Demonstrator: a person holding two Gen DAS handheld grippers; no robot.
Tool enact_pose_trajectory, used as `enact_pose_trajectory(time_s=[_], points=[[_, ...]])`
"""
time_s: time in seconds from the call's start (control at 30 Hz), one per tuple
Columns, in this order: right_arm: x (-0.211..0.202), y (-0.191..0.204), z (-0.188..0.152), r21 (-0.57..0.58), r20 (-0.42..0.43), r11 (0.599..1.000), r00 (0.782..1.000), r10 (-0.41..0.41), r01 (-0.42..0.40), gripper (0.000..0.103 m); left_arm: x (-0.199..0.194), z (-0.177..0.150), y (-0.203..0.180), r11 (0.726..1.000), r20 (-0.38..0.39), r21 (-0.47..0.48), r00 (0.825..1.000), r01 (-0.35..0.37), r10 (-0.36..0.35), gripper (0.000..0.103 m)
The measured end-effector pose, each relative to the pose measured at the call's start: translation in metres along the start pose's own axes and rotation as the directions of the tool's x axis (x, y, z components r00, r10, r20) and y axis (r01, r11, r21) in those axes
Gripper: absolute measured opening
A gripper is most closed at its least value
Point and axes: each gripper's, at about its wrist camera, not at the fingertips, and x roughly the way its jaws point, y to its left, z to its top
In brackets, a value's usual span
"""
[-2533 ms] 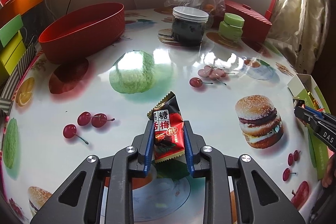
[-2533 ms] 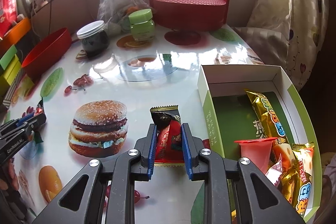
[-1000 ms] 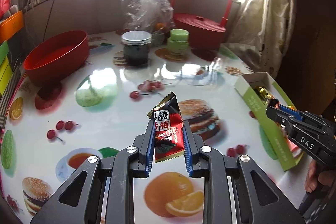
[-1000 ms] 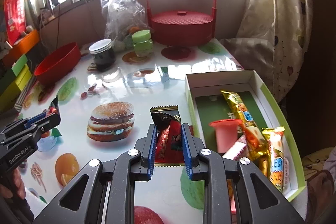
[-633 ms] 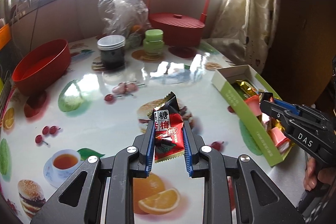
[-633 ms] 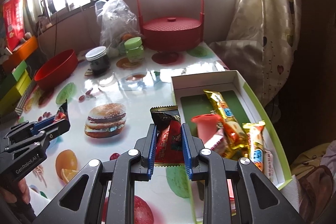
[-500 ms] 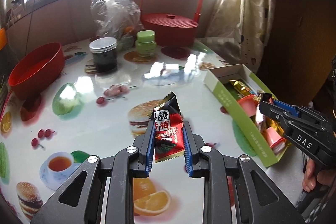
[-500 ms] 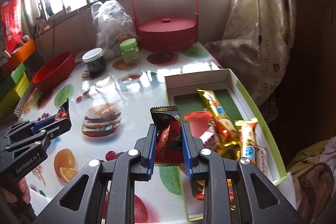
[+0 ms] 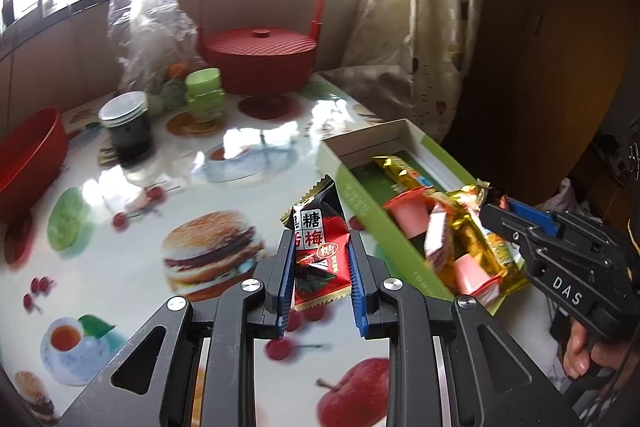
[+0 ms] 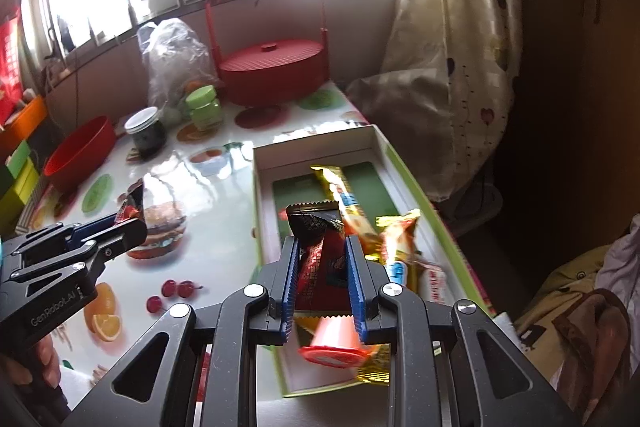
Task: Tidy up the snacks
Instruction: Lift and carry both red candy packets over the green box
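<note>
My left gripper (image 9: 319,259) is shut on a red and black plum candy packet (image 9: 318,251), held above the table just left of the green and white snack box (image 9: 376,223). My right gripper (image 10: 322,267) is shut on a similar red and black snack packet (image 10: 320,259), held over the box (image 10: 264,195). The box holds gold wrapped bars (image 10: 344,203), pink jelly cups (image 9: 404,215) and other packets. The right gripper also shows in the left wrist view (image 9: 494,213), over the box's near end. The left gripper shows in the right wrist view (image 10: 128,221).
On the fruit-print table (image 9: 200,187) stand a red bowl (image 9: 28,155), a dark jar (image 9: 128,131), a green jar (image 9: 203,95), a plastic bag (image 9: 148,35) and a red lidded basket (image 9: 260,61). A curtain (image 9: 416,27) hangs at the right.
Both grippers have moved right and up with their packets. The right gripper now hangs over the box; the left gripper has come close to the box's left wall.
</note>
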Motion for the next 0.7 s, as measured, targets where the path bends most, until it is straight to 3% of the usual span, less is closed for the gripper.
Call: enact_pose_trajectory(time_s=[0.7], points=[[0.007, -0.045, -0.003, 0.048, -0.02, 0.997, 0.998, -0.053, 0.054, 0.022, 0.04, 0.018, -0.043, 0.996, -0.043, 0.039, 0.996, 0.085, -0.083, 0.025]])
